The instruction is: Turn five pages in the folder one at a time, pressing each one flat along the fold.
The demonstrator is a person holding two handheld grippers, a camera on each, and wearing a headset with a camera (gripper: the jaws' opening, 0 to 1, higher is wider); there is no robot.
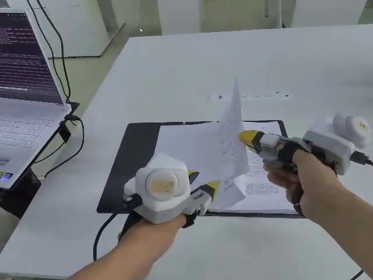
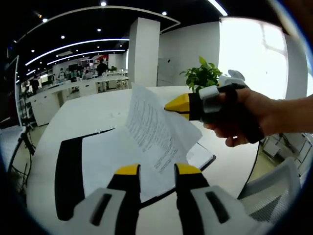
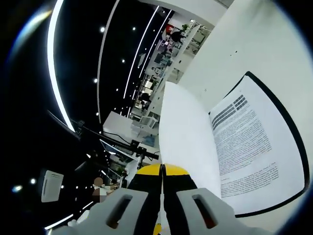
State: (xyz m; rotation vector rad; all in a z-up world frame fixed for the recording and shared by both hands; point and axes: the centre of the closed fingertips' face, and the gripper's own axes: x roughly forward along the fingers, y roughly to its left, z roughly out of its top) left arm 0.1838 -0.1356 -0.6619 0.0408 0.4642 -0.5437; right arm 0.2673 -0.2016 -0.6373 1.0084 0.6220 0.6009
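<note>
A black folder (image 1: 137,149) lies open on the white table, with printed pages on both sides. One page (image 1: 231,137) stands lifted above the fold, and my right gripper (image 1: 245,137) is shut on its outer edge. In the right gripper view the jaws (image 3: 162,170) pinch that page (image 3: 186,142), with the printed right-hand page (image 3: 254,147) beyond. My left gripper (image 1: 201,189) hovers open near the folder's front edge, below the lifted page; in the left gripper view its fingertips (image 2: 128,170) stand apart with nothing between them, facing the page (image 2: 156,132) and the right gripper (image 2: 178,104).
An open laptop (image 1: 23,99) with cables sits on a stand at the left. A white power strip (image 1: 250,96) lies on the table behind the folder. A plant (image 2: 203,76) and office desks show in the background.
</note>
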